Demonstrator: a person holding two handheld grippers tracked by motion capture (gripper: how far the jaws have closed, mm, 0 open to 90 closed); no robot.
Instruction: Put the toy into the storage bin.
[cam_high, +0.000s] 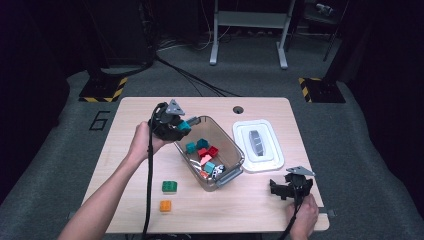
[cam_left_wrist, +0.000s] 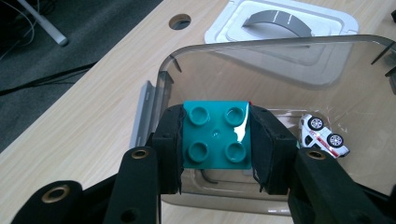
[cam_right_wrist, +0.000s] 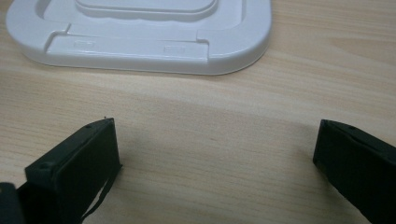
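My left gripper (cam_high: 184, 125) is shut on a teal four-stud brick (cam_left_wrist: 215, 135), held just over the near-left rim of a clear plastic bin (cam_high: 235, 156). In the left gripper view both pads press the brick's sides above the bin's (cam_left_wrist: 280, 60) edge. Inside the bin lie several teal and red bricks (cam_high: 202, 147) and a small white toy car (cam_left_wrist: 323, 136). My right gripper (cam_high: 280, 189) rests low over the table near the front right corner; in the right gripper view its jaws stand wide apart over bare wood with nothing between them.
A white lid (cam_high: 258, 145) with a grey handle lies right of the bin; its front edge (cam_right_wrist: 140, 51) is just ahead of my right gripper. A green brick (cam_high: 170, 186) and an orange brick (cam_high: 165, 205) sit on the table (cam_high: 250, 210) at front left.
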